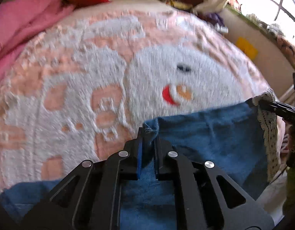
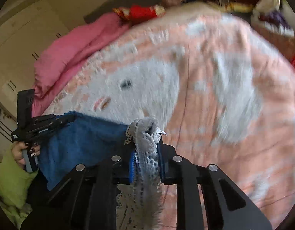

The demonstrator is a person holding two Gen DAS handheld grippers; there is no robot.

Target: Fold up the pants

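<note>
**Both grippers clamped on the blue pants over the bed**

My left gripper (image 1: 147,134) was clenched on one corner of the blue pants (image 1: 205,134), with a bunched fold of the cloth squeezed between its pads. My right gripper (image 2: 146,143) was grasping the opposite corner, where a band of pale lace trim (image 2: 147,164) ran along the edge of the pants; the lace was bunched up between its pads and hung down below them. The edge of the pants stretched between the two grippers, and the rest of the fabric dropped down from that edge toward me.

The pants were held at the near side of a bed covered with a fluffy peach-and-white blanket (image 1: 90,76) showing a snowman face. A pink quilt (image 2: 74,53) lay bunched along the bed's far left side.

In the right wrist view I could see my left hand (image 2: 25,151) wrapped around its gripper's handle, a light green sleeve (image 2: 11,178) covering the arm.
</note>
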